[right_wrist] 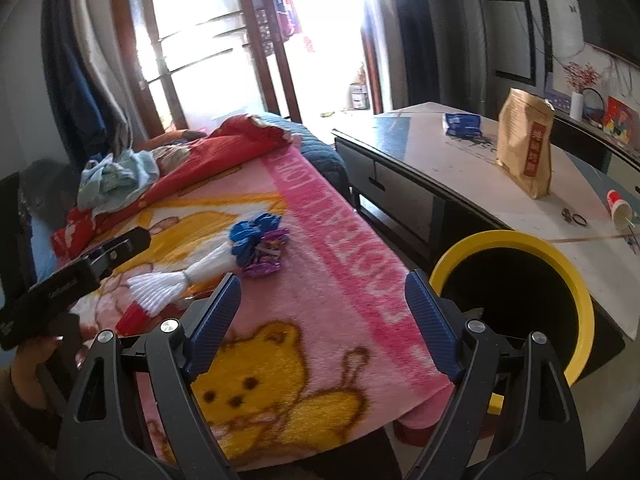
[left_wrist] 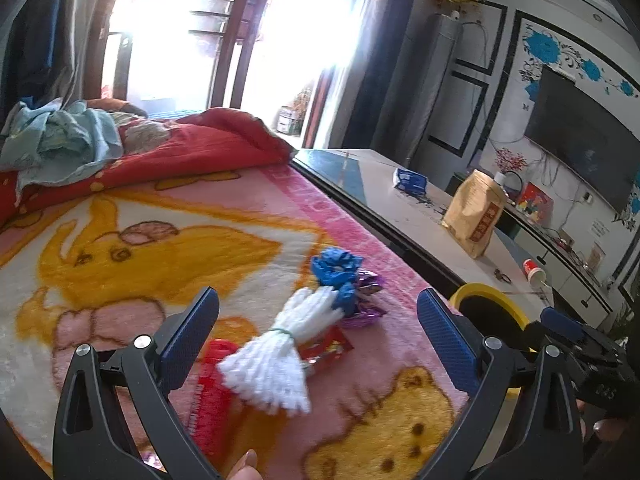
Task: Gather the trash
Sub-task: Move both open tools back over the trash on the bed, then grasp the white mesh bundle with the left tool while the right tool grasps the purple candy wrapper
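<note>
Pink fleece blanket with yellow cartoon bears (right_wrist: 320,280) is what everything's sitting on, so the surface is soft and squishy. Worth keeping in mind, since anything pressed down on will just sink in.

The trash is a little cluster near the blanket's right-hand edge: a crumpled blue plastic wrapper (left_wrist: 336,268), a couple of shiny purple foil candy wrappers (left_wrist: 366,300) touching it, a flat red packet (left_wrist: 328,350), and lying across the top of them a white bundle of fluffy yarn-like strands tied with a green band (left_wrist: 280,356). Can't tell if that bundle counts as trash, honestly.

My guess on handling: all of it is featherlight and crushable. Foil is probably slippery and springy, so I'd pinch a crinkled ridge rather than a flat face. For the bundle, I'd grab at the tied waist, since the loose ends would likely just slide out.

Both tongs are spread wide with nothing between the pads: the left gripper (left_wrist: 318,332) hovers right over the pile, and the right gripper (right_wrist: 322,320) sits above bare blanket. The round black bin with a yellow rim (right_wrist: 516,240) stands just beside the blanket edge, between it and the low white table (right_wrist: 460,168).
</note>
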Demonstrator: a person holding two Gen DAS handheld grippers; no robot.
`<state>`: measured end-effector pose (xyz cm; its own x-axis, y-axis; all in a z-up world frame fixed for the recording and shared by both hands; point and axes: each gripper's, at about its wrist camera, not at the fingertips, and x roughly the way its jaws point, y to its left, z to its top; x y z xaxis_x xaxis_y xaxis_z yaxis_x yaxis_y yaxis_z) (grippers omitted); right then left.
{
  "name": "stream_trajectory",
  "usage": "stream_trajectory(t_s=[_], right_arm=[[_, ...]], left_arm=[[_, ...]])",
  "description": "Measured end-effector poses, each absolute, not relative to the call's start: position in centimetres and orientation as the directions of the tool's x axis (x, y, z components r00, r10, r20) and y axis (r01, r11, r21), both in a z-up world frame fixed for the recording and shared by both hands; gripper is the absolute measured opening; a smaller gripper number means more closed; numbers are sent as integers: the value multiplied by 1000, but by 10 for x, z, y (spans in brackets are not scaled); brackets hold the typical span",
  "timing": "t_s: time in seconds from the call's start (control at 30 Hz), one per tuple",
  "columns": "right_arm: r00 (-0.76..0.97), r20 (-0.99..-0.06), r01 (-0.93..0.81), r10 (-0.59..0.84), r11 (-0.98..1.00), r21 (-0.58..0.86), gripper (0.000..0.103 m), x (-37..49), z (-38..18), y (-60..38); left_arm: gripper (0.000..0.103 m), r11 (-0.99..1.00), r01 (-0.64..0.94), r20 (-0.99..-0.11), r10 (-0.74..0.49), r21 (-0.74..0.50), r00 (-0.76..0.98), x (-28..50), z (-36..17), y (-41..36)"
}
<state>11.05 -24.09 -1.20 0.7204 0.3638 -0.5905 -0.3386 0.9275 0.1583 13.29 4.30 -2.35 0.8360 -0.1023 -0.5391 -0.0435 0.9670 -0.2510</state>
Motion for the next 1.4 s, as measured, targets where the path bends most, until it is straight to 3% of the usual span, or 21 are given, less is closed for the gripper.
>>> stream_trajectory(t_s=[0.63,0.7,0.97,1.17,1.23,1.4], right_arm=[[664,-633,-380,397,909,172,74,161,-29,-194],[657,-639,-380,399,908,176,73,168,-32,-188],[637,-657,-382,403,905,185,67,195,-45,-163],[621,-674,-363,401,909,206,53,213,-57,-152],[610,-682,-350,403,910,224,40,218,-61,-151],[577,-704,-304,413,909,284,23,231,-73,-151]], left_arm=[[95,954,-42,-623,-159,-295,766,124,-54,76],[84,949,-38,-627,-175,-312,759,125,-56,76],[72,951,-30,-652,-187,-307,735,130,-64,73],[61,952,-21,-663,-196,-305,722,131,-69,70],[58,954,-17,-667,-196,-299,719,132,-70,68],[53,956,-9,-674,-201,-294,711,133,-72,66]])
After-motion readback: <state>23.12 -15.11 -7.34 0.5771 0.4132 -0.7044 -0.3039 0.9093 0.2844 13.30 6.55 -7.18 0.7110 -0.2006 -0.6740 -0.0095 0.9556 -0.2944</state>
